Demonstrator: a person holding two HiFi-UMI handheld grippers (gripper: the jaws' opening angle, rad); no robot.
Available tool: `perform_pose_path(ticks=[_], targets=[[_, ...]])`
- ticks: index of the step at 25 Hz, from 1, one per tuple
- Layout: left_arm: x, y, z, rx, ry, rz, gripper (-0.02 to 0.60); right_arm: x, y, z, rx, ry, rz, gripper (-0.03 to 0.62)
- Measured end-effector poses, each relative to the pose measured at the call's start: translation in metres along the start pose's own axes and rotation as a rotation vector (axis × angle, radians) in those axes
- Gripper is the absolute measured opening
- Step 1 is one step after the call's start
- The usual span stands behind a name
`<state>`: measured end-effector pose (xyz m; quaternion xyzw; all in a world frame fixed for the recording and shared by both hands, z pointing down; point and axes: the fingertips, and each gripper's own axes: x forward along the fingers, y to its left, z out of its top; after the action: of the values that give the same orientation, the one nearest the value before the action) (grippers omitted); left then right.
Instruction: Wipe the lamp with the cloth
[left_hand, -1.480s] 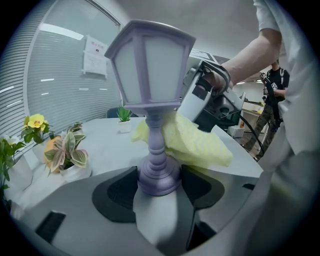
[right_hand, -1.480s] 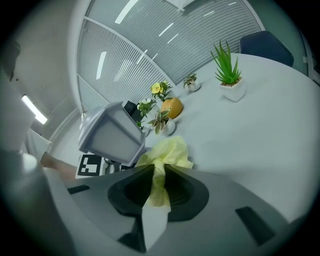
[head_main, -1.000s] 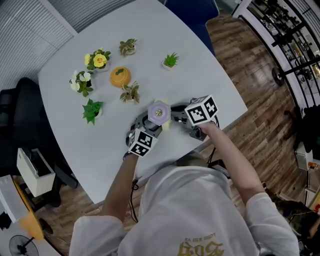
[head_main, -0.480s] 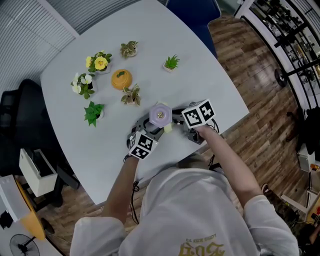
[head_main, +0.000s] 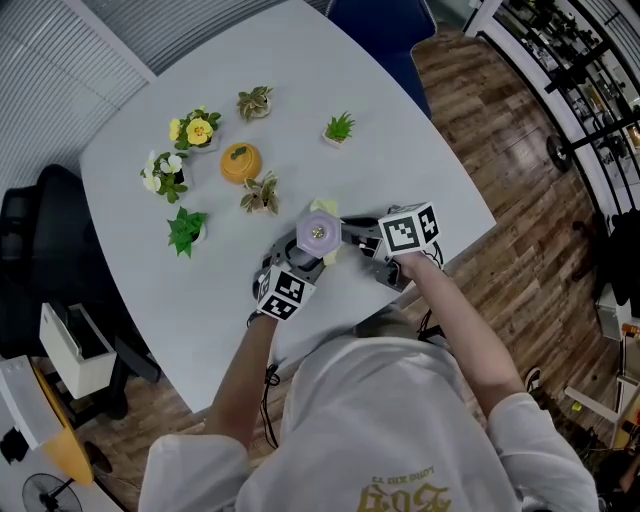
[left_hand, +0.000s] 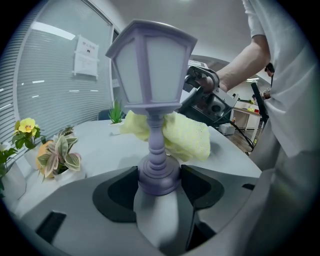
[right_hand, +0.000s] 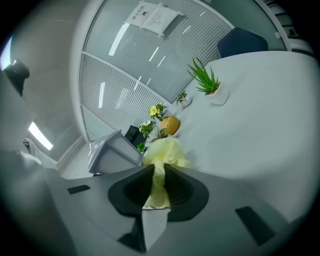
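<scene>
wiping looks under way: the left hand-held gripper (left_hand: 159, 187) is clamped on the base of the lamp (left_hand: 151, 65), upright at the desk (head_main: 400, 150) edge, the right hand-held gripper (right_hand: 157, 187) pinches the cloth (right_hand: 162, 152) against its stem, shade probably still left.

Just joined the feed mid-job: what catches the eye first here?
A lilac lantern-shaped table lamp stands near the white table's front edge, its round base clamped in the left claw. Bunched at its stem, a pale yellow cloth is pinched in the right claw. Small potted plants dot the table beyond.
</scene>
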<state>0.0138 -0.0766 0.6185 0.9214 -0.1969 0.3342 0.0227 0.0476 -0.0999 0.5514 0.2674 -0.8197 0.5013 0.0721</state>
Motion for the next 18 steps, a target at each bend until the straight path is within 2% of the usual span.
perform_pose_path(ticks=[12, 18], targets=[[0.0, 0.0, 0.001, 0.003, -0.004, 0.003, 0.273, -0.024, 0.027, 0.029, -0.124, -0.048, 0.078, 0.071], [0.0, 0.0, 0.001, 0.003, -0.003, 0.003, 0.273, -0.03, 0.038, 0.047, -0.114, -0.107, 0.148, 0.071]])
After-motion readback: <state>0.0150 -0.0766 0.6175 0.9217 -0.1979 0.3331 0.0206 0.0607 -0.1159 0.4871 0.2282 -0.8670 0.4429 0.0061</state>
